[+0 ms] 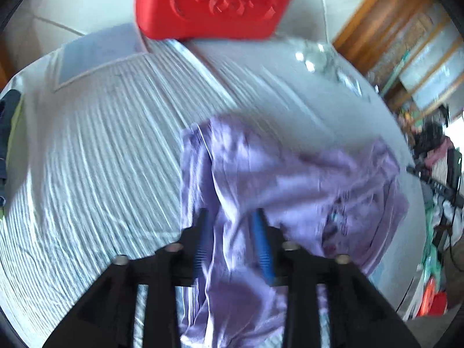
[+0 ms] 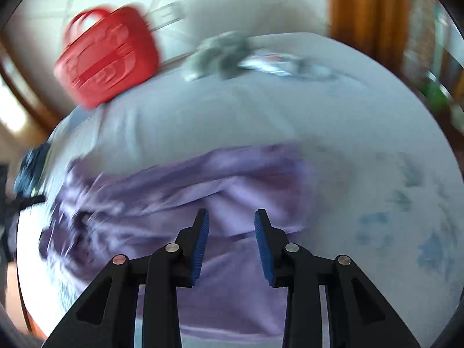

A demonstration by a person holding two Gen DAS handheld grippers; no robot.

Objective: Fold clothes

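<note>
Sheeny lilac cloth garment (image 1: 261, 179); glossy red plastic case (image 1: 214, 3)

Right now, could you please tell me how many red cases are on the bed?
1. The red case sits at the bed's far edge, beyond the purple garment; the left wrist view shows the same case. Others may lie outside both views.
</note>
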